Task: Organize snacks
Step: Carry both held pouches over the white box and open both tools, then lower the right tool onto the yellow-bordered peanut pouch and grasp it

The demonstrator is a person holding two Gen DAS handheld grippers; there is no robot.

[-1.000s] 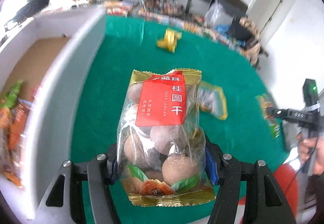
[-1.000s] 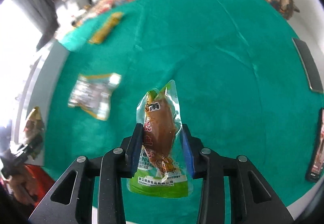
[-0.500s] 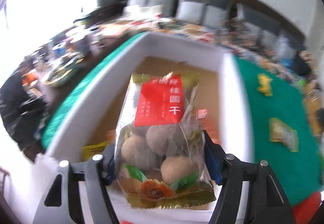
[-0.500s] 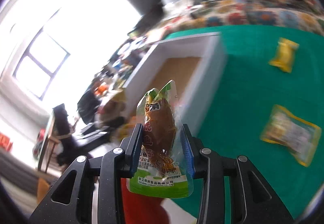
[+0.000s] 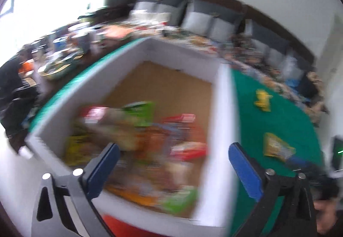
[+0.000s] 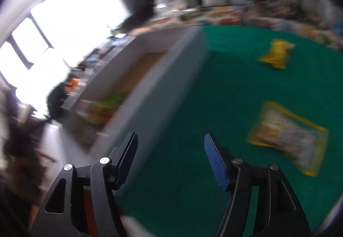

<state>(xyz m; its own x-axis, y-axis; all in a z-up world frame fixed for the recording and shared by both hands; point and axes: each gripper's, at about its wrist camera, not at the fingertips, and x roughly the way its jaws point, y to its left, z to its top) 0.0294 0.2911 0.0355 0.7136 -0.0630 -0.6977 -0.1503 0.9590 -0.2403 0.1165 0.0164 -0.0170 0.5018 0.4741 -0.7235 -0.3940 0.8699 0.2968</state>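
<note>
My left gripper (image 5: 171, 160) is open and empty above the near end of a white box (image 5: 223, 112) with a brown floor. Several blurred snack packs (image 5: 150, 140) lie in the box. My right gripper (image 6: 170, 155) is open and empty over the green table (image 6: 214, 97), just right of the box wall (image 6: 163, 78). A clear pack with yellow edges lies on the table to the right, seen in the right wrist view (image 6: 289, 136) and the left wrist view (image 5: 276, 147). A yellow packet lies farther back (image 6: 277, 55), also in the left wrist view (image 5: 262, 100).
A sofa with grey cushions (image 5: 203, 18) stands behind the table. Cluttered items line the table's far edge (image 6: 235, 18). A bright window (image 6: 53, 33) and a second cluttered table (image 5: 60, 59) are to the left. The other hand-held gripper (image 5: 317, 172) shows at right.
Both grippers have opened and let go. The dried longan bag and the green-edged pack are no longer between the fingers. Both views are blurred by motion.
</note>
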